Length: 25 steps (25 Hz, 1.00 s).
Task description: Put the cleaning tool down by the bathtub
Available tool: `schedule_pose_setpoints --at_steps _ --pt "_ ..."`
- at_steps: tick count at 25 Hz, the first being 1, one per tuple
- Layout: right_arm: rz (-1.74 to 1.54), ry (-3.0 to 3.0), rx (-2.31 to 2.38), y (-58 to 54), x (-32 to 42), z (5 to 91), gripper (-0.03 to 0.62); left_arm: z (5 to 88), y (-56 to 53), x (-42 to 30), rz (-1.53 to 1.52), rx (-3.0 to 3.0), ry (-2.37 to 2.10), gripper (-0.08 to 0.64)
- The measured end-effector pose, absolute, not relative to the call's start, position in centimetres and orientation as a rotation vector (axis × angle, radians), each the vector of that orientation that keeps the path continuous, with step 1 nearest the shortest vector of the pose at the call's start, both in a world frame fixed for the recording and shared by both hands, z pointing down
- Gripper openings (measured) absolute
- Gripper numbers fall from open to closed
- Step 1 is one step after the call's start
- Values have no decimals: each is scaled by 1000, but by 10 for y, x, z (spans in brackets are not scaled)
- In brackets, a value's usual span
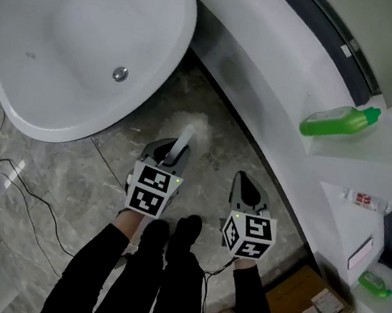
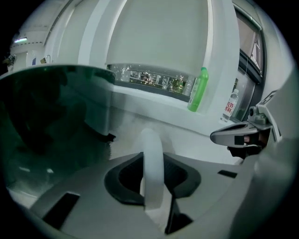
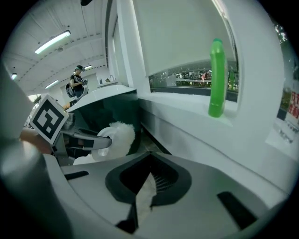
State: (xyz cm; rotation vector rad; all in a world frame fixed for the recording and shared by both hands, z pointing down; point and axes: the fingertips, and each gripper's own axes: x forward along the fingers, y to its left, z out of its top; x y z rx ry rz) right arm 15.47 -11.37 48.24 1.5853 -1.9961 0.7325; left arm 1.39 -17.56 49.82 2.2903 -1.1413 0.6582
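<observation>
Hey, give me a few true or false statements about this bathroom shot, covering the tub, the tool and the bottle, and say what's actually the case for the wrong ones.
1. The left gripper is clamped on the cleaning tool by its handle. True.
2. The bathtub is filled with water. False: it looks dry and empty, and the drain lies bare.
3. The bottle on the ledge is blue. False: it is green.
4. A cardboard box sits on the right gripper side of the scene. True.
5. The cleaning tool lies loose inside the bathtub. False: it is held over the floor beside the tub.
</observation>
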Motion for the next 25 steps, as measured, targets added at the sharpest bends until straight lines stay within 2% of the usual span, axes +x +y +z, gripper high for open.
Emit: schedule_pose_setpoints --at_steps 13,25 --pt "669 -2032 1564 -143 180 611 0 627 -214 28 663 2304 -1169 95" --pt "603 -2077 1564 -172 190 696 0 721 -245 29 677 2275 -1219 96"
